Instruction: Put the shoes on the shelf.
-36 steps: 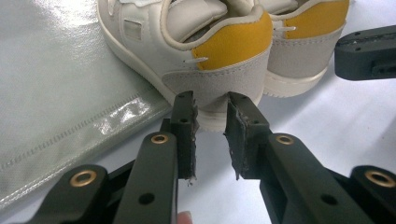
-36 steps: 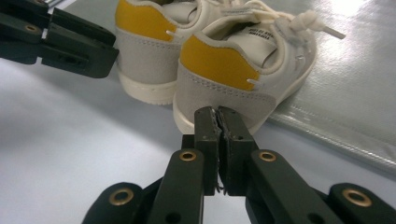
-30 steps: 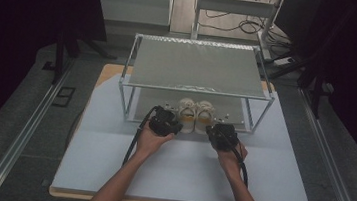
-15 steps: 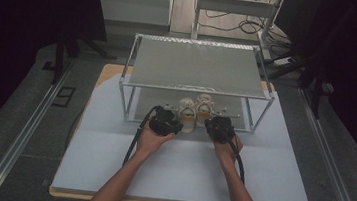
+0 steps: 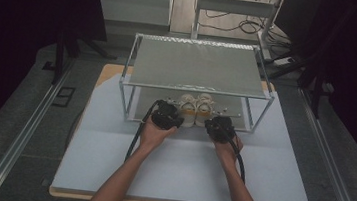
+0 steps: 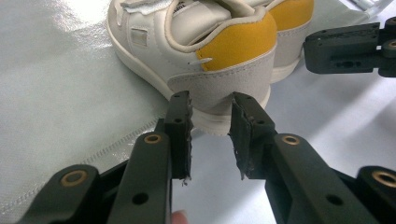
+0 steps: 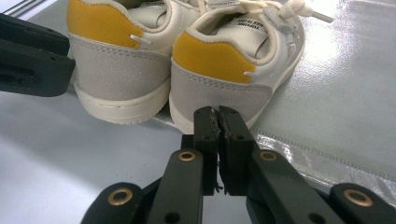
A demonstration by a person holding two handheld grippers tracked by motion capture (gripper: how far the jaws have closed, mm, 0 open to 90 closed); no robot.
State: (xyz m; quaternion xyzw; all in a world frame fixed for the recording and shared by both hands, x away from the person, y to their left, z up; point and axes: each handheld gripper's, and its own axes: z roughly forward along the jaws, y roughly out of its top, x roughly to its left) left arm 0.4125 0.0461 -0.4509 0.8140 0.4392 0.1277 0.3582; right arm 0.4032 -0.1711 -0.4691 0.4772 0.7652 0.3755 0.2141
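The bench [image 5: 109,163] carries a metal two-tier shoe rack [image 5: 197,72], and a pair of cream sneakers with yellow heel patches sits on its lower shelf, heels towards the person. The left sneaker [image 6: 205,51] and right sneaker [image 7: 233,60] stand side by side, touching or very nearly so.

The left gripper [image 6: 210,121] points at the left sneaker's heel, its jaws a narrow gap apart and just opening, nothing between them. The right gripper [image 7: 218,116] has its jaws closed together against the right sneaker's heel, holding nothing.

Risks, as I judge them: a further push from the closed right jaws could skew that sneaker on the shelf or shove it into its neighbour. The left jaws may be too narrow for the heel and could slip off the rounded suede.

Compared with a second ago, the right hand has moved inward, closer to the shoes; the left has hardly shifted.
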